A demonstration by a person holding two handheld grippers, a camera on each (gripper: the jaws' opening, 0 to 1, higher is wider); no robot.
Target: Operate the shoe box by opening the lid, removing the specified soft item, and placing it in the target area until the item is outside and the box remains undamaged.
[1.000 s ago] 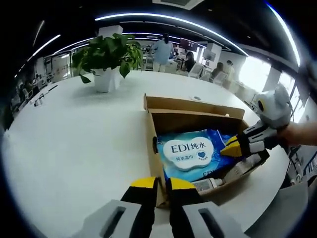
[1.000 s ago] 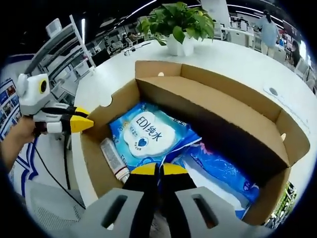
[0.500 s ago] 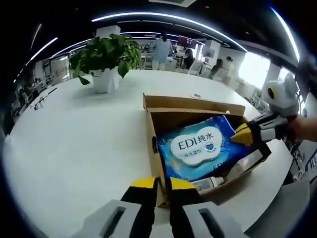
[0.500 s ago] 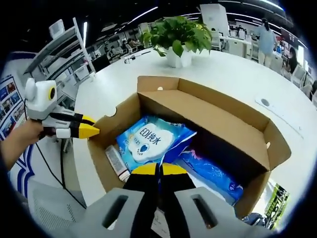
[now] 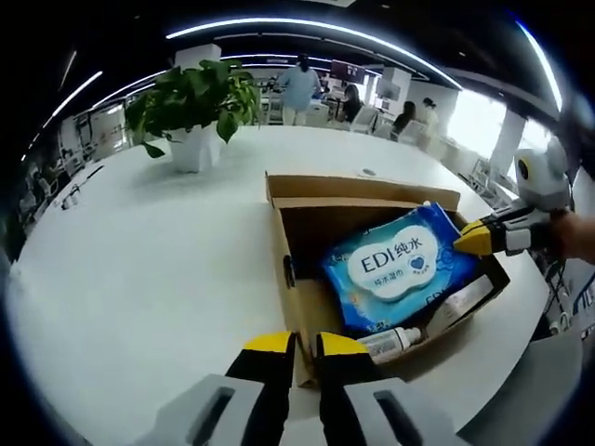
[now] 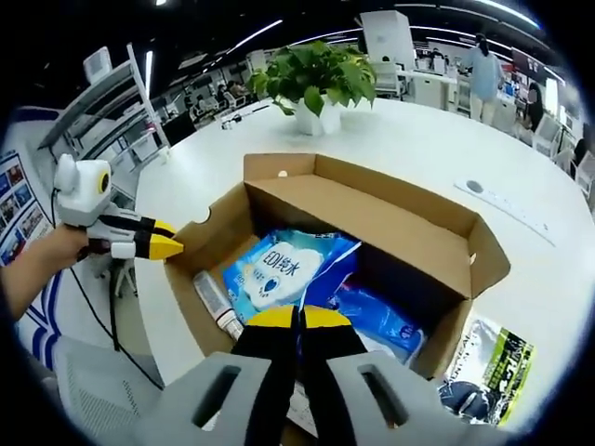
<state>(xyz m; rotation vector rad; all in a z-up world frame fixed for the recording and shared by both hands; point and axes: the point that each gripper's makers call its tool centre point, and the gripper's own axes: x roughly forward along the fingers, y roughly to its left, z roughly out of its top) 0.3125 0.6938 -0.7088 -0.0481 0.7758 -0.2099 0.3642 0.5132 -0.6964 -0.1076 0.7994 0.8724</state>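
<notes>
The blue wet-wipe pack (image 5: 402,268) is tilting up out of the open shoe box (image 5: 296,243), its far corner raised toward two o'clock in the left gripper view while its lower edge is staying inside the box. The right gripper (image 5: 470,240) is pinching that raised corner with its yellow tips closed on it; in the right gripper view the same gripper (image 6: 297,318) is showing its jaws pressed together at six o'clock, with the pack (image 6: 277,272) running up from them. Beneath the pack a second blue packet (image 6: 376,319) is lying on the box floor at about four o'clock. A white tube (image 5: 462,304) and a small bottle (image 5: 391,343) are lying along the near wall of the box; the label on the bottle is too blurred to read. The left gripper (image 5: 295,341) is hovering at the box's near corner, its jaws nearly together and seemingly holding nothing, though contact with the cardboard is hard to judge. The box is sitting on a white table (image 5: 139,269), with a potted plant (image 5: 193,107) well apart at eleven o'clock. A printed leaflet (image 6: 485,370) is lying on the table just beside the box.
</notes>
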